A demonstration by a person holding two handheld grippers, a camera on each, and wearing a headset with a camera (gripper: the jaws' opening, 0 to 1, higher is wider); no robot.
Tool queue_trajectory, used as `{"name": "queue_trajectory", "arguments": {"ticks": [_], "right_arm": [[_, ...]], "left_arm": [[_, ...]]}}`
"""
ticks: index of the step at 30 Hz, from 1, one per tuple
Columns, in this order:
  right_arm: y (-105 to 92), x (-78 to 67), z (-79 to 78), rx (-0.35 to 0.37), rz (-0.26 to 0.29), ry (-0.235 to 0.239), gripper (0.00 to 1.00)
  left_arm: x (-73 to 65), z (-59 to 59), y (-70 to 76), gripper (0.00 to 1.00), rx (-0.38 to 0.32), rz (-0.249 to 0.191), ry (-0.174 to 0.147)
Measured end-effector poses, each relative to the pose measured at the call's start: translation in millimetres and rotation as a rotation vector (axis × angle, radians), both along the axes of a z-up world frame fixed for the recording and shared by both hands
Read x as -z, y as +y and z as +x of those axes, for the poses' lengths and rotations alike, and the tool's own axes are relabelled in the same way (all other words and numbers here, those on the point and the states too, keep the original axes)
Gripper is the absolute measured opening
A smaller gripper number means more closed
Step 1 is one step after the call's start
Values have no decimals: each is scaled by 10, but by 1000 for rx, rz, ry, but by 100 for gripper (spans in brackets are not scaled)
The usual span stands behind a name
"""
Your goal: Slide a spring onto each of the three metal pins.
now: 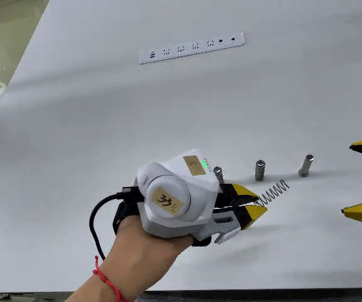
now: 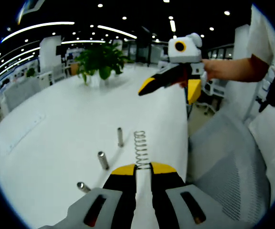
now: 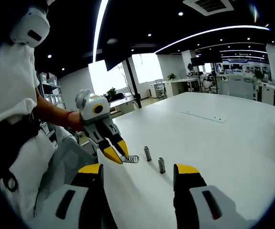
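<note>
Three short metal pins stand in a row on the white table [image 1: 105, 126]: one [image 1: 219, 174] half hidden behind my left gripper, a ribbed-looking middle one [image 1: 260, 170], and a smooth one [image 1: 305, 165]. My left gripper [image 1: 258, 204] is shut on one end of a spring [image 1: 273, 190], which sticks out level toward the right, just in front of the pins. The left gripper view shows that spring [image 2: 140, 150] rising from the closed jaws, with the pins [image 2: 102, 160] to its left. My right gripper [image 1: 347, 179] hangs open at the right edge, holding nothing.
A white power strip [image 1: 191, 48] lies flat at the far side of the table. The table's front edge runs just below the hand. In the right gripper view a person [image 3: 13, 95] stands at the left behind the left gripper [image 3: 120, 151].
</note>
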State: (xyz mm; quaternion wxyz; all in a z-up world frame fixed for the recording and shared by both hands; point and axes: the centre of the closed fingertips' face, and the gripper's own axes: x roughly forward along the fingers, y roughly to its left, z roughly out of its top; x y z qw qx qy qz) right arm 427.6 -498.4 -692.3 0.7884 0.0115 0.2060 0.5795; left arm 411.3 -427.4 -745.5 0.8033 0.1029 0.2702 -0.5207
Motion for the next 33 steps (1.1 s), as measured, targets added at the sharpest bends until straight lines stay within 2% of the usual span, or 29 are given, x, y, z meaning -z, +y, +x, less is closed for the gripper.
{"name": "queue_trajectory", "arguments": {"ticks": [1,4,6,9,11,15,22,29,33], "right_arm": [[34,-27,11,1,12,1,57],[147,-114,33,18,66,46,49],[207,-155,50,19,89,53,43],[293,-184,53,15,106,83,36],[351,-240,57,20,147,118,31],[433,-246,38,6,155,145,29],[575,-320,-63,-18,174,177,23],[613,-390,-79,-16,202,206,17],[617,-402,-87,-16,201,204,14]], "left_arm": [[-33,-1,-7,10,-2,-13,-4],[-141,-1,-20,10,-10,-56,-20],[-211,-3,-23,10,-15,-83,-32],[-299,-13,-30,10,-25,-128,-40],[-344,-20,-29,10,-35,-154,-41],[-424,-41,-31,10,-47,-201,-49],[-515,-37,-28,10,-65,-255,-56],[-554,-44,-39,10,-62,-275,-65],[-565,-54,-48,10,-58,-281,-67]]}}
